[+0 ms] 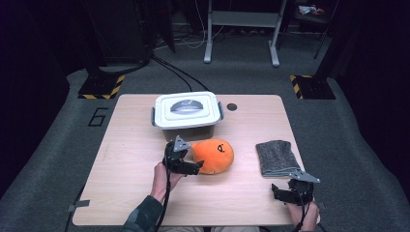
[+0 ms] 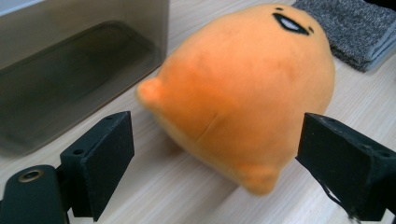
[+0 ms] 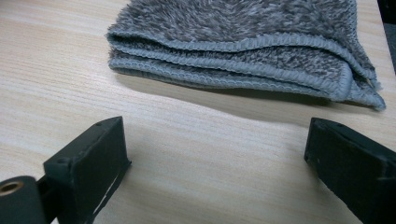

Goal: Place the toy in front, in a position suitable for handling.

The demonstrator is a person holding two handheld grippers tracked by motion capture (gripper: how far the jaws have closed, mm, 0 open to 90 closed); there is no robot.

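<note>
An orange plush toy with a small black face lies on the wooden table, just in front of a lidded plastic box. My left gripper is open right at the toy's near-left side; in the left gripper view the orange plush toy sits just beyond the spread jaws, not between them. A folded grey towel lies to the right. My right gripper is open near the table's front edge, a short way before the grey towel, with bare wood between its jaws.
The plastic box has a white lid with a grey handle and side clips. A round dark grommet sits in the table's back edge. Grey carpet, cables and a desk frame lie beyond the table.
</note>
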